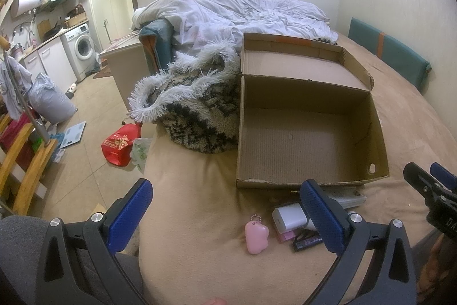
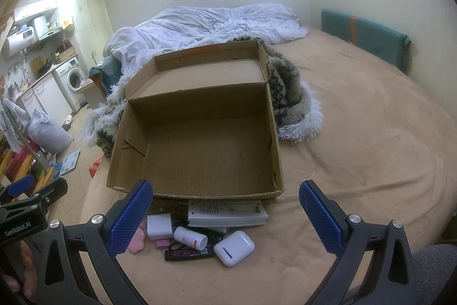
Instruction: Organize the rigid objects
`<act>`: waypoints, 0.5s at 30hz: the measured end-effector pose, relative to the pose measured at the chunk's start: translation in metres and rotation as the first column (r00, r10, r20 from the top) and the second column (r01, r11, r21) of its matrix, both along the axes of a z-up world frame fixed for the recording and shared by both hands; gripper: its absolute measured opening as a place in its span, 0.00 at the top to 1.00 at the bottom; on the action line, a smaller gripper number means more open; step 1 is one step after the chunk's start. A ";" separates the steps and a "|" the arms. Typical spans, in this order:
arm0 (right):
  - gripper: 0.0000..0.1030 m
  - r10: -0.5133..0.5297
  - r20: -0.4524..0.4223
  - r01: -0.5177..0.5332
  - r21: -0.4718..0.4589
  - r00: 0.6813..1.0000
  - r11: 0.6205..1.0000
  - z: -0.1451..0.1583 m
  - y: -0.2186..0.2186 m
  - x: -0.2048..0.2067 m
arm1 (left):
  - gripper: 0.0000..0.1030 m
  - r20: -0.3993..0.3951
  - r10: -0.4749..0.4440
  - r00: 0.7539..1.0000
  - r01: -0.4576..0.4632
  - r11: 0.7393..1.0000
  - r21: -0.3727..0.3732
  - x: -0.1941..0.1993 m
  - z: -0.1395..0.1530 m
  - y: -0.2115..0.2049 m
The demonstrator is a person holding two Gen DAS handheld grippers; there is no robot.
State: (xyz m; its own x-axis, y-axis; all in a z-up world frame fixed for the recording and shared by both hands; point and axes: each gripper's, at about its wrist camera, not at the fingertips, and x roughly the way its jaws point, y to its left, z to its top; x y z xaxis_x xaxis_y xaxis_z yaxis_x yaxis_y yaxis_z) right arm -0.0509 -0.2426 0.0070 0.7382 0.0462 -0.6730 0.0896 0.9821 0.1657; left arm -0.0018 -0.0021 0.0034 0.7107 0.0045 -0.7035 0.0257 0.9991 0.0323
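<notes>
- The right wrist view alone shows a white earbud case (image 2: 234,247) and a pill bottle (image 2: 190,238) in the pile near the empty cardboard box (image 2: 197,185) on the bed (image 2: 371,162).
- Left gripper (image 1: 228,207) and right gripper (image 2: 225,207) hover wide open, holding nothing.

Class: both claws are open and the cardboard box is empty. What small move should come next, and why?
Probably lower the right claw onto the white earbud case. It lies nearest that claw at the pile's edge, nothing rests on it, and the empty cardboard box sits just beyond.
</notes>
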 end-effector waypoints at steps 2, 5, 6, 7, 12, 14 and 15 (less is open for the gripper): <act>0.00 0.000 0.000 0.000 -0.001 1.000 1.000 0.000 0.000 0.000 | 0.00 0.000 0.000 1.000 0.000 1.000 0.001 0.000 0.000 0.000; 0.00 0.000 0.000 0.000 0.000 1.000 1.000 0.000 0.000 0.000 | 0.00 0.001 0.000 1.000 0.000 1.000 0.001 0.000 0.000 0.000; 0.00 0.000 0.000 0.000 0.000 1.000 1.000 0.000 0.000 0.000 | 0.00 0.001 0.000 1.000 0.000 1.000 0.001 0.000 0.000 0.000; 0.00 0.000 0.001 0.000 0.000 1.000 1.000 0.000 0.000 0.000 | 0.00 0.000 0.000 1.000 0.000 1.000 0.001 0.000 0.000 0.000; 0.00 0.000 0.001 0.000 -0.001 1.000 1.000 0.000 0.000 0.000 | 0.00 -0.002 0.003 1.000 -0.003 1.000 -0.002 0.001 0.000 0.001; 0.00 0.000 0.000 0.000 0.000 1.000 1.000 0.000 0.000 0.000 | 0.00 -0.002 0.002 1.000 -0.002 1.000 -0.002 0.001 0.000 0.000; 0.00 0.000 -0.001 0.000 0.000 1.000 1.000 -0.001 0.000 0.000 | 0.00 -0.002 0.002 1.000 -0.002 1.000 -0.001 0.000 0.001 0.000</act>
State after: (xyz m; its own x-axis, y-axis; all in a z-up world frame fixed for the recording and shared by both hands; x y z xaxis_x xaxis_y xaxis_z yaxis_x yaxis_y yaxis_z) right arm -0.0511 -0.2428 0.0064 0.7375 0.0468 -0.6737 0.0895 0.9820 0.1661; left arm -0.0014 -0.0021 0.0039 0.7091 0.0050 -0.7051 0.0240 0.9992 0.0311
